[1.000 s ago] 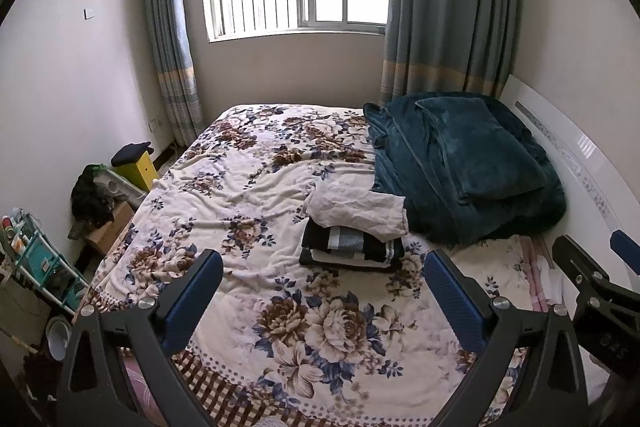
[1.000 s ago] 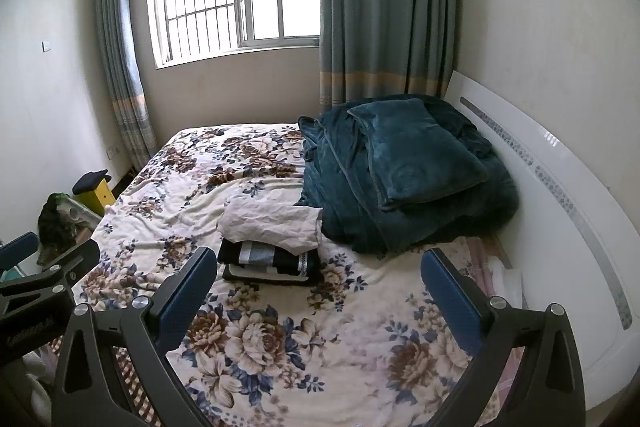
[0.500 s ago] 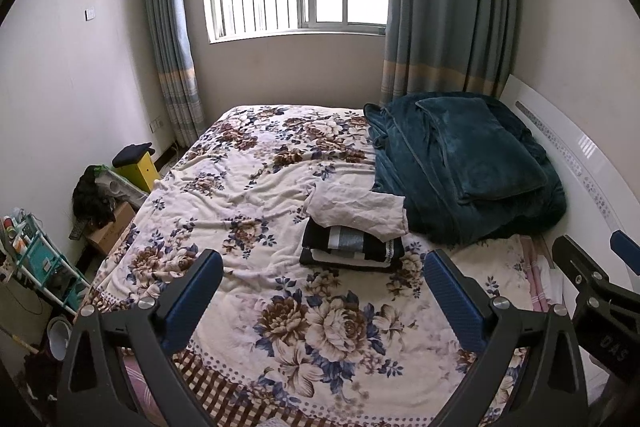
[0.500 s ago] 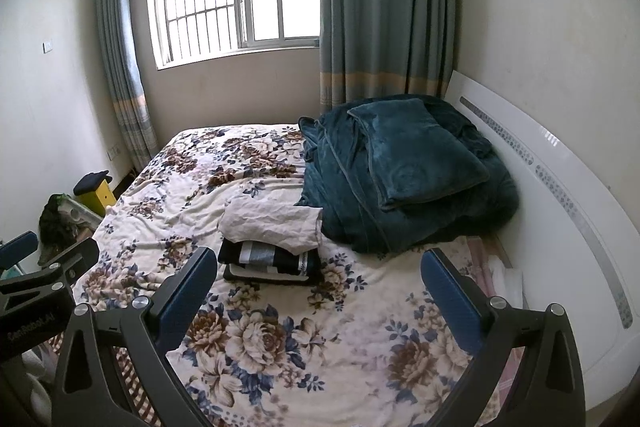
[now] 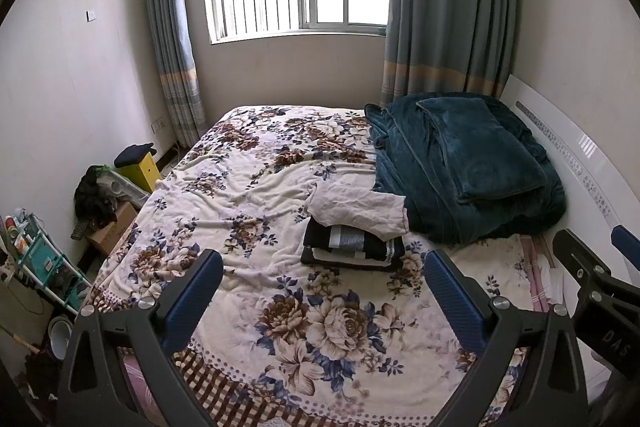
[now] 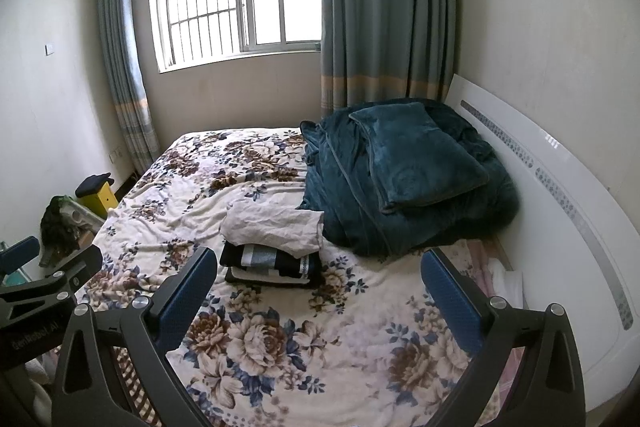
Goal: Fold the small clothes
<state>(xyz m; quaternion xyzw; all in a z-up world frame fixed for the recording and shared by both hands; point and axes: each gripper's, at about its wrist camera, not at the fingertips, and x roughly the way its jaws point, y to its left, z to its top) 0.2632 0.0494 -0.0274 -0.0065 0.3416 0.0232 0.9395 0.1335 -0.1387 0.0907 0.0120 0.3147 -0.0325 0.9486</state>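
Floral bedspread point(image 5: 248, 195) bare leftward | clothes stack point(image 5: 352, 243) beside teal blanket point(image 5: 460, 163) | both tools spread (holding nothing)

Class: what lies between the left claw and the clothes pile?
Only bare floral bedspread separates the left claw from the clothes pile, seen in the left wrist view.

Readable text sits only on the gripper bodies. Black right gripper body point(image 5: 608, 331), right of the left gripper's blue finger pads point(image 5: 452, 303): "DAS", partly cut off. Black left gripper body point(image 6: 36, 335), left of the right gripper's blue finger pads point(image 6: 184, 299): "GenRobot.AI", faint.
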